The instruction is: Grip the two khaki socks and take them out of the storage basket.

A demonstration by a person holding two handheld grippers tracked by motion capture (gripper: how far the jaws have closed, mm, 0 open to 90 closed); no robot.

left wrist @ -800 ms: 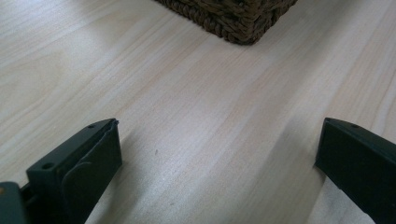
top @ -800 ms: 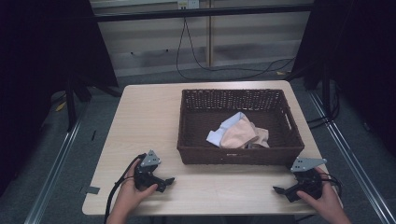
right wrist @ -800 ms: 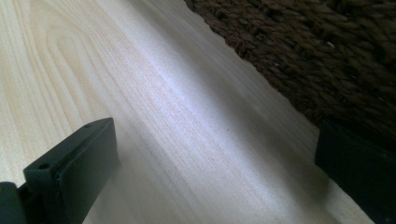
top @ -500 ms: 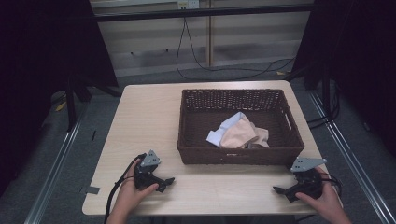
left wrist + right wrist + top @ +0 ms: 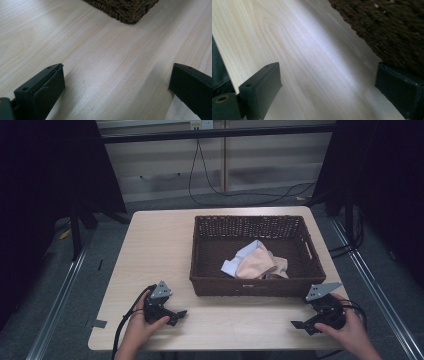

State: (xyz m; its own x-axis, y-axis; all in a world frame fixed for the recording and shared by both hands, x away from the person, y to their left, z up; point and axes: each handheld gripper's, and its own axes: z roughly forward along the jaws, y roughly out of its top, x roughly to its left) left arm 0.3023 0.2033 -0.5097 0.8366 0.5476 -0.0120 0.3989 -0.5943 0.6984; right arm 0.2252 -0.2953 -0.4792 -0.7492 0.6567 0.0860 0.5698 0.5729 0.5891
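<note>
Dim room in the high view, dark on the far left and right, the pale worktop (image 5: 160, 245) catching soft light from above. Picture is slightly soft, low on detail. In the left gripper view the wood is evenly lit, faint shadows beside the jaws. The right gripper view shows a bluish sheen across the grain, and the basket (image 5: 392, 27) blurs at the far right.

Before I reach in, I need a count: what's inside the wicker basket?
The wicker basket holds crumpled cloths: a peach one on a light blue one, with a beige edge alongside. Whatever lies under them is covered.
</note>
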